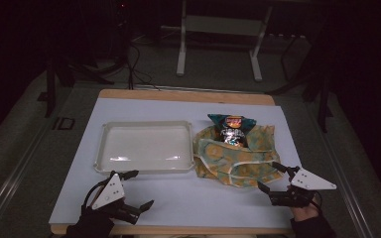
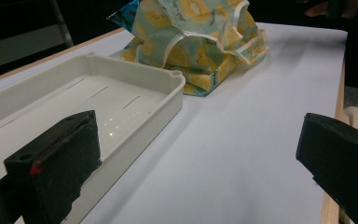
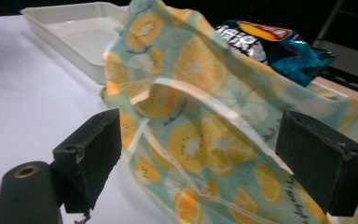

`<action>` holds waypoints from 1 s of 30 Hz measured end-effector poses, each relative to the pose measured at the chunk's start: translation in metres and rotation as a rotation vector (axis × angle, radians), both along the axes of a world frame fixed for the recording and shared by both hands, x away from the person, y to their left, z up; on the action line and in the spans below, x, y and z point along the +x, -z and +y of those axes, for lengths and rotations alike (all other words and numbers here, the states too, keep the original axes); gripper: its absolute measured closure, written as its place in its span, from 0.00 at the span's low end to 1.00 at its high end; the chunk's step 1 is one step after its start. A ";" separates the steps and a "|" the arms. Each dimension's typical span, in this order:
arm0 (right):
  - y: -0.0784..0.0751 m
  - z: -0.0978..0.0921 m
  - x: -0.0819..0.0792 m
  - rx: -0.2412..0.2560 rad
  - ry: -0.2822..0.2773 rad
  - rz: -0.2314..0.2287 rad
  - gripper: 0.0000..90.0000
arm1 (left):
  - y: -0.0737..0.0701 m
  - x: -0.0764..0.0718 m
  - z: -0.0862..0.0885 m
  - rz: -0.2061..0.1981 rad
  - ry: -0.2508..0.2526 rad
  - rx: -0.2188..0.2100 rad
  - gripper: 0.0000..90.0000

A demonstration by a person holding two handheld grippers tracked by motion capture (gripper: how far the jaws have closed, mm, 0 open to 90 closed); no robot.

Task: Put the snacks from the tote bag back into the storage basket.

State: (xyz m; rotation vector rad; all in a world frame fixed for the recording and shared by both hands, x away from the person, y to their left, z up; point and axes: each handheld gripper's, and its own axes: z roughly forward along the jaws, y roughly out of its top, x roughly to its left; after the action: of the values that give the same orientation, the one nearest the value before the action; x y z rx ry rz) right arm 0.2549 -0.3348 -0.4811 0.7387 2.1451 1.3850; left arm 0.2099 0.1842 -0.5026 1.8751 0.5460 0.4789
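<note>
Nearest the near edge of the table [image 1: 188, 198], two hand-held grippers sit low over its white top, one at each corner. On the person's left, the left gripper [image 1: 140, 191] has its jaws spread wide with nothing between them; one jaw lies just beside the near wall of a shallow white tray [image 1: 106, 148], the other is out over bare table. From that gripper's own camera, the tray [image 2: 168, 100] runs away ahead past the left-hand jaw, and beyond the tray's far corner a bunched cloth bag [image 2: 200, 42] stands with a bit of blue packet showing behind it. On the person's right, the right gripper [image 1: 272, 176] is also released, jaws well apart, and points at the near corner of the bag [image 1: 238, 161], which is pale teal printed with orange slices and trimmed with a cream band. In the right gripper's camera the bag [image 3: 205, 140] fills the gap ahead of the two jaws, close to them; whether either jaw touches the cloth I cannot tell. A shiny snack packet [image 1: 232, 128] pokes out of the bag's open top on the side away from the jaws, its blue crinkled end [image 3: 298, 51] overhanging the cloth. Bag and tray lie just beside each other.
</note>
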 end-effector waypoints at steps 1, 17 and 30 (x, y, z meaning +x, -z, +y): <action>-0.001 0.001 -0.001 0.002 0.003 0.002 0.16 | 0.000 0.000 0.000 -0.002 0.003 -0.002 0.00; -0.014 -0.001 -0.009 0.012 -0.064 0.046 0.15 | 0.004 0.001 -0.004 -0.002 0.006 -0.004 0.00; -0.039 0.001 -0.004 0.021 -0.062 0.022 0.13 | 0.003 0.000 -0.005 -0.016 0.009 -0.006 0.00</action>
State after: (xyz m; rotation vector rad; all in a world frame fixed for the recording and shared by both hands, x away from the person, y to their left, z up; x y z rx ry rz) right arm 0.2505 -0.3339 -0.4417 0.7038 2.1904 1.4387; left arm 0.2096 0.1792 -0.5052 1.8660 0.5275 0.4859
